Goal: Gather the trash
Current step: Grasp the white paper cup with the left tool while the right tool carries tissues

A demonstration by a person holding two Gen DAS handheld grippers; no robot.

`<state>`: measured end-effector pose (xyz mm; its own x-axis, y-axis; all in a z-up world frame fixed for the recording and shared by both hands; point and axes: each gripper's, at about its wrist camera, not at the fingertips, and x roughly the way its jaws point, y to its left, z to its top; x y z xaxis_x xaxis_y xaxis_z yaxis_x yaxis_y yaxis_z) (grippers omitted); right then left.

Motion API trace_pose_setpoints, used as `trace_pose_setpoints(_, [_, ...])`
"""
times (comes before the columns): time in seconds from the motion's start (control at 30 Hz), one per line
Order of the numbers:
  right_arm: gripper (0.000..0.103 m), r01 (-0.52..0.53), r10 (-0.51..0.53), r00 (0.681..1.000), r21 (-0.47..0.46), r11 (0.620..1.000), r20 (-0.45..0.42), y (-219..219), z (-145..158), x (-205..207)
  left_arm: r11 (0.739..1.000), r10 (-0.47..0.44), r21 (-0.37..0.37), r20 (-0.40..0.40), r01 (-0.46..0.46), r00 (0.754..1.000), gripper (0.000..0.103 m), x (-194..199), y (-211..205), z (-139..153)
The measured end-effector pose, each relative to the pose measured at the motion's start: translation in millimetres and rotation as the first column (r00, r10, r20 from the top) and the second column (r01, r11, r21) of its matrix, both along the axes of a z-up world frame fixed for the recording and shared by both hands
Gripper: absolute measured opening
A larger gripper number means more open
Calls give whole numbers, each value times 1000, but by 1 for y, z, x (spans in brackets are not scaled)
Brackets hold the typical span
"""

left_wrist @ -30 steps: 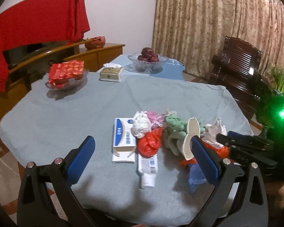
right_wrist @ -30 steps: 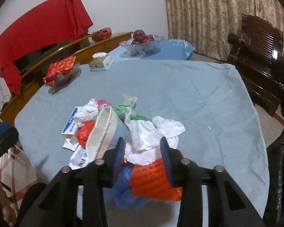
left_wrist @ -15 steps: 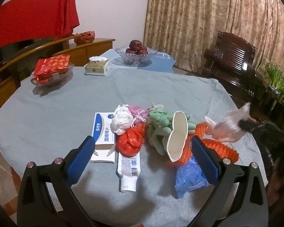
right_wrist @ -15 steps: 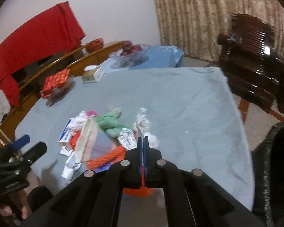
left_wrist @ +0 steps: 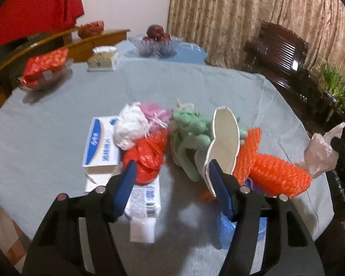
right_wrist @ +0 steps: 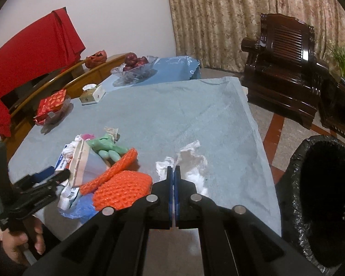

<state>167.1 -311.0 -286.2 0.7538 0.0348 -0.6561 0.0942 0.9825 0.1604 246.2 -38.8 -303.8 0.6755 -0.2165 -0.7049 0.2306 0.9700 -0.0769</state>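
Observation:
A heap of trash lies on the blue-grey tablecloth [left_wrist: 195,87]: a blue-white box [left_wrist: 101,145], a red bag [left_wrist: 149,154], a green glove [left_wrist: 191,135], a crushed paper cup [left_wrist: 225,145], orange netting [left_wrist: 276,172], a tube [left_wrist: 145,209] and a blue bag [left_wrist: 225,230]. My left gripper [left_wrist: 172,179] is open above the heap, between the red bag and the cup. My right gripper [right_wrist: 173,172] is shut on a crumpled white tissue wad [right_wrist: 191,161] and holds it off the table's right side; it also shows in the left wrist view [left_wrist: 322,151].
A black-lined trash bin [right_wrist: 322,195] stands on the floor right of the table. A glass fruit bowl [left_wrist: 154,43], a tissue box [left_wrist: 103,59] and a dish with a red packet [left_wrist: 46,69] sit at the far side. A dark wooden chair [right_wrist: 285,73] stands beyond.
My right gripper shut on the white tissue wad and lifted it rightward away from the heap, toward the bin. My left gripper moved in closer over the heap and its jaws narrowed.

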Motion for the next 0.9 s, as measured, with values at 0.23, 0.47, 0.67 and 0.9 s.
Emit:
trace_pose_setpoints(0.23, [1, -6, 6, 1000, -13, 1000, 8, 4, 5, -1, 1000, -16, -5, 6, 16, 1000, 68, 1, -6, -4])
trace_pose_setpoints(0.47, [1, 1, -1, 1000, -16, 1000, -1, 4, 6, -5, 996, -80, -31, -41, 78, 996, 4, 10, -16, -9])
trace_pose_setpoints(0.67, [1, 4, -4, 1000, -23, 1000, 21, 3, 18, -16, 991, -99, -87, 12, 100, 995, 3, -4, -10, 22])
trace_pose_setpoints(0.9, [1, 20, -17, 997, -31, 999, 81, 0, 48, -36, 992, -79, -93, 112, 90, 991, 3, -34, -9, 75])
